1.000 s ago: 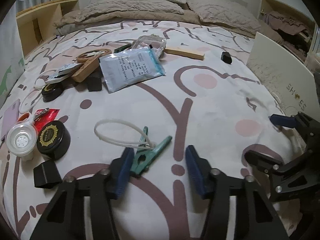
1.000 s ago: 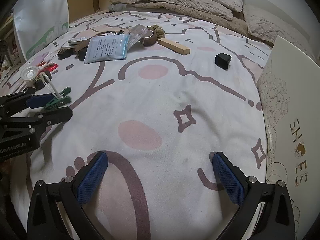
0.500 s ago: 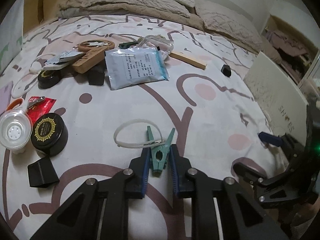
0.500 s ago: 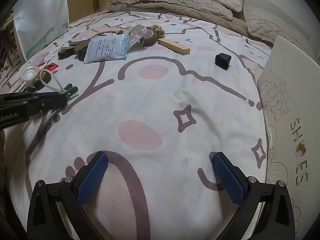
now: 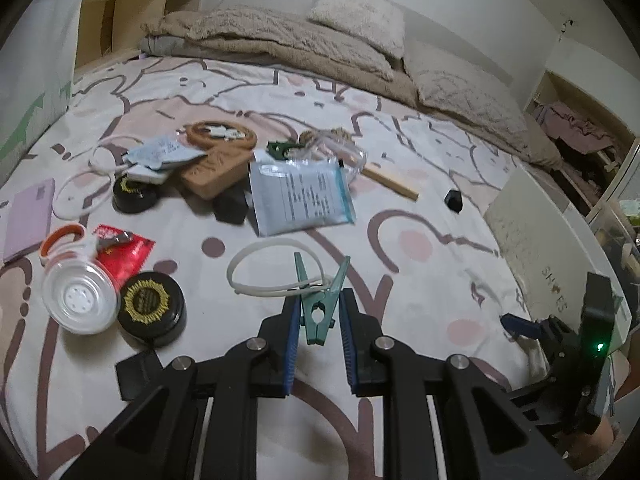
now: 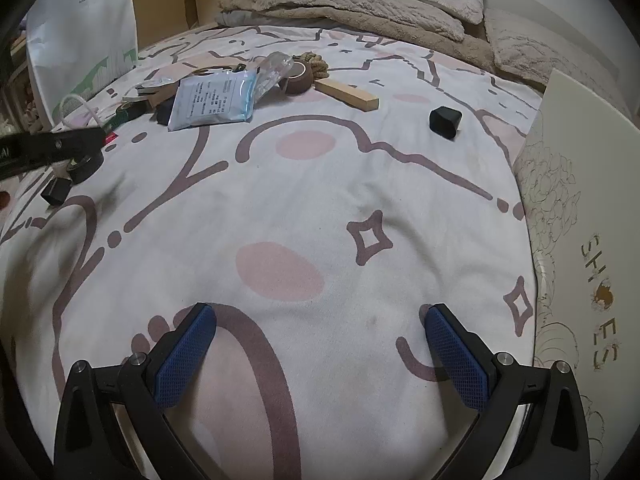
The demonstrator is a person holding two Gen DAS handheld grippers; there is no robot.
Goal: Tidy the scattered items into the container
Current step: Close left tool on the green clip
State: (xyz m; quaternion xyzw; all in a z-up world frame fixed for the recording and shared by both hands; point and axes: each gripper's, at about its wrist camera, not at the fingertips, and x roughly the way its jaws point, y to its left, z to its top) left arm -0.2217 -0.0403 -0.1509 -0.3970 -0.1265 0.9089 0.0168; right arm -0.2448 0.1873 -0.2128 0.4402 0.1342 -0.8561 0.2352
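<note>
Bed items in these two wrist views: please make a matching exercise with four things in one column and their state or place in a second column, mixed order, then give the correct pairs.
Things
1. green clothespin
2. right gripper
3. small black block
4. round black tin

States or places
A. open, nothing between its fingers
B. lies alone on the bedspread between the wooden stick and the white box
C. clamped in the left gripper
D. beside the clear plastic lid

Pairs: 1-C, 2-A, 3-B, 4-D

A beige blanket (image 5: 280, 40) and pillows (image 5: 360, 16) lie beyond the patterned bedsheet (image 6: 320, 200), beside a wooden shelf (image 5: 120, 12).
</note>
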